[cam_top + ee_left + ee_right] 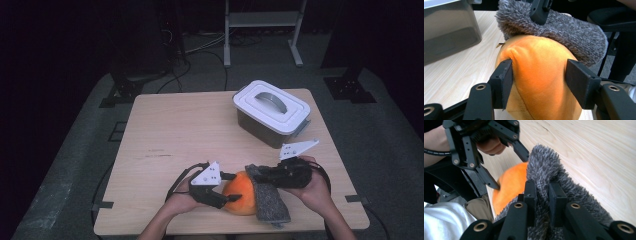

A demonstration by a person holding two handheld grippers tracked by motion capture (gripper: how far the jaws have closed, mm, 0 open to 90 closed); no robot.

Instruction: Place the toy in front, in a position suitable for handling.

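So left gripper [537,82] clamps the soft orange plush ball [539,75] at the table's [165,130] near edge | right gripper [541,195] pinches the fuzzy grey cloth [549,170] | keep the ball pinned, peel slowly

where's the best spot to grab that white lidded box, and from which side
Take the box by the grey arched handle in the middle of its lid, coming straight down from above. The handle stands up off the flat lid, so fingers can close across it; the walls look too wide.

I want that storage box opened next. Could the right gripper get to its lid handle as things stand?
Probably not yet: the right gripper is shut on the grey fuzzy cloth, though bare table lies before the lid handle.
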